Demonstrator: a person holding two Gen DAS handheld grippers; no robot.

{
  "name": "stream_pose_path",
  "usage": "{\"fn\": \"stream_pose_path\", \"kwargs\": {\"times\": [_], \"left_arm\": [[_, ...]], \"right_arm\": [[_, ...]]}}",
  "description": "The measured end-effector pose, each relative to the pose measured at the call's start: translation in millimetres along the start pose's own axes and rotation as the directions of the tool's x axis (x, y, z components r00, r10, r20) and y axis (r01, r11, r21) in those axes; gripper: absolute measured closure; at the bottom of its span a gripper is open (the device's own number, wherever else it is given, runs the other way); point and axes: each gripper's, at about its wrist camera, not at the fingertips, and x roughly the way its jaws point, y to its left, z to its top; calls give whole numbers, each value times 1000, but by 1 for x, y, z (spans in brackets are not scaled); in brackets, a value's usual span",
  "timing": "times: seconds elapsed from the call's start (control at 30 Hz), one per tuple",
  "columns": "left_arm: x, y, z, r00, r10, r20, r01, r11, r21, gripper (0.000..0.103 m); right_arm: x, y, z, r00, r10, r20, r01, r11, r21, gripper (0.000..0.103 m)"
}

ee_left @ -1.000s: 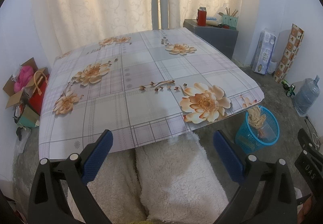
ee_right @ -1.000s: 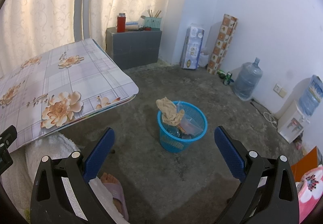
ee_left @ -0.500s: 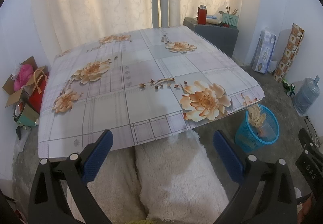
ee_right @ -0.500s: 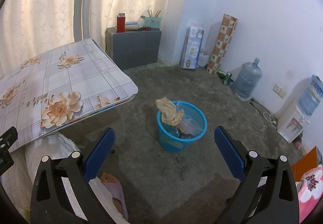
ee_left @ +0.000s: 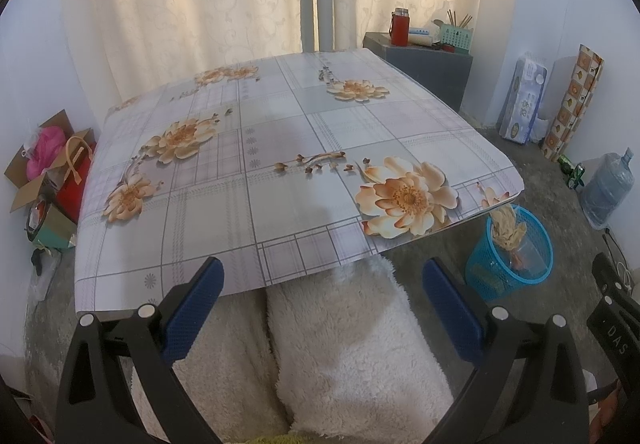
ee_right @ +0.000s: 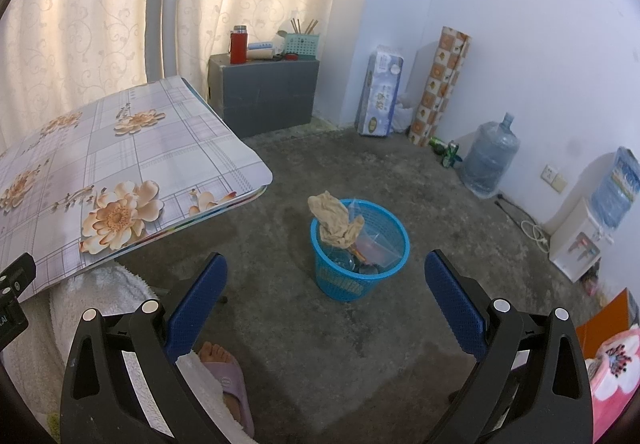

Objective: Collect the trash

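A blue mesh bin (ee_right: 360, 250) stands on the concrete floor right of the table, also in the left wrist view (ee_left: 510, 256). A crumpled tan paper (ee_right: 336, 220) sticks out of it, with clear plastic trash (ee_right: 374, 244) beside it. The flower-print table (ee_left: 280, 164) carries nothing. My left gripper (ee_left: 320, 284) hangs open over the table's near edge and a person's white fleecy lap (ee_left: 340, 356). My right gripper (ee_right: 326, 286) is open too, held empty above the floor just short of the bin.
A grey cabinet (ee_right: 264, 92) with a red flask (ee_right: 238, 44) stands behind the table. A tissue pack (ee_right: 380, 96), a patterned roll (ee_right: 440, 84), a water jug (ee_right: 490, 156) and a dispenser (ee_right: 580, 240) line the right wall. Boxes and bags (ee_left: 48, 180) lie left. A slippered foot (ee_right: 224, 376) is near the right gripper.
Both views are nearly still. The left gripper's view has shifted very slightly; both grippers stay open and empty.
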Motion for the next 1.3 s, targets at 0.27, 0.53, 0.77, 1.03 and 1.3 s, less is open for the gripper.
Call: {"fn": "stream_pose_path", "kwargs": {"times": [0.27,0.53,0.77,1.03,1.3], "left_arm": [[-1,-1,-1,1000,-2,-3,2,1000,0,6],[0,0,-1,1000,-2,-4,2,1000,0,6],[0,1,0,1000,-3,-4,3,1000,1,6],[0,1,0,1000,-4,-5,4,1000,1,6],[0,1,1,1000,-4,-6,4,1000,0,6]], "right_arm": [[0,-1,0,1000,0,0,0,1000,0,8],[0,0,0,1000,0,0,0,1000,-1,8],[0,0,0,1000,0,-1,0,1000,-1,8],[0,0,0,1000,0,0,0,1000,0,8],[0,0,1,1000,0,-1,0,1000,0,8]]}}
